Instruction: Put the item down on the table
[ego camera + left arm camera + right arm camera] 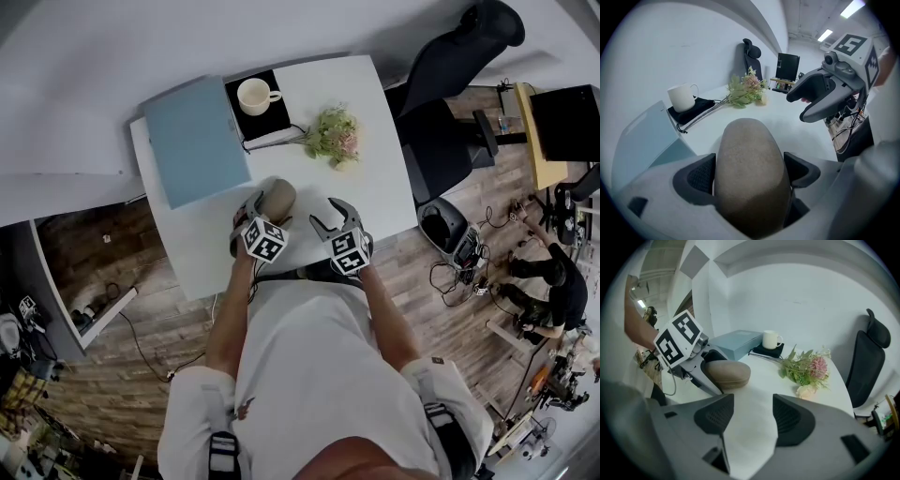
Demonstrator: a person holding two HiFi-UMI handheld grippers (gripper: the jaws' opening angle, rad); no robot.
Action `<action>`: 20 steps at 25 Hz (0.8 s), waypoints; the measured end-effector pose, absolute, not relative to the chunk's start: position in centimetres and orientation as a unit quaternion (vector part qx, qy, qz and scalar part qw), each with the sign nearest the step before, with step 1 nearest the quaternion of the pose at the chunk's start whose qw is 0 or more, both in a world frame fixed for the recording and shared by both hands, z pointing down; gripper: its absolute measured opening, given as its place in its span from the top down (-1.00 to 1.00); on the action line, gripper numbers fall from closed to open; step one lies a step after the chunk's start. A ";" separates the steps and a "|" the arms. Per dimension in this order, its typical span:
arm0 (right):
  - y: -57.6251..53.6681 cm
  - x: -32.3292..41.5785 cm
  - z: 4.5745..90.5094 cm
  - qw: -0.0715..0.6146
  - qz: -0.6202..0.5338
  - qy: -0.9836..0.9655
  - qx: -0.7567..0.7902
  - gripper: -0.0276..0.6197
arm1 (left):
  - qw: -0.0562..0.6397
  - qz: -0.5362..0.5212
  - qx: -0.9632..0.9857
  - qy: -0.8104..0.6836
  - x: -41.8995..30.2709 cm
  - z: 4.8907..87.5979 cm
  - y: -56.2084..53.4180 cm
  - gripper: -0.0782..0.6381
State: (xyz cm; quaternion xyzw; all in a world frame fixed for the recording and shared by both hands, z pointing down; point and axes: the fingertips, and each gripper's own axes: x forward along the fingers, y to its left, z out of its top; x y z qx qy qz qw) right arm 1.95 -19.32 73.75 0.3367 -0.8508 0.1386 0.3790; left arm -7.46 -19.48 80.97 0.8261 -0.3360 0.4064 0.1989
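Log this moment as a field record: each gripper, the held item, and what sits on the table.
left gripper: shut on the tan oval case, jaws clamping its sides
right gripper: open, nothing between its jaws, beside the left one
case position: low over the near part of the white table; contact cannot be told
table contents: pale blue box far left; white mug on a black pad; flower bunch to their right
task state: case not yet released
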 end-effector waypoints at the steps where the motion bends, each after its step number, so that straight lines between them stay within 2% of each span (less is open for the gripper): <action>1: -19.3 2.0 73.7 0.379 0.138 -0.851 0.337 0.10 | 0.200 0.406 0.826 -0.337 -7.5 81.0 -19.5 -0.51; 10: -19.3 2.2 73.5 0.377 0.132 -0.854 0.333 0.10 | 0.200 0.400 0.824 -0.347 -7.6 80.4 -19.5 -0.52; 20: -19.9 1.9 71.2 0.352 0.111 -0.868 0.331 0.10 | 0.169 0.348 0.834 -0.394 -8.5 75.6 -20.3 -0.52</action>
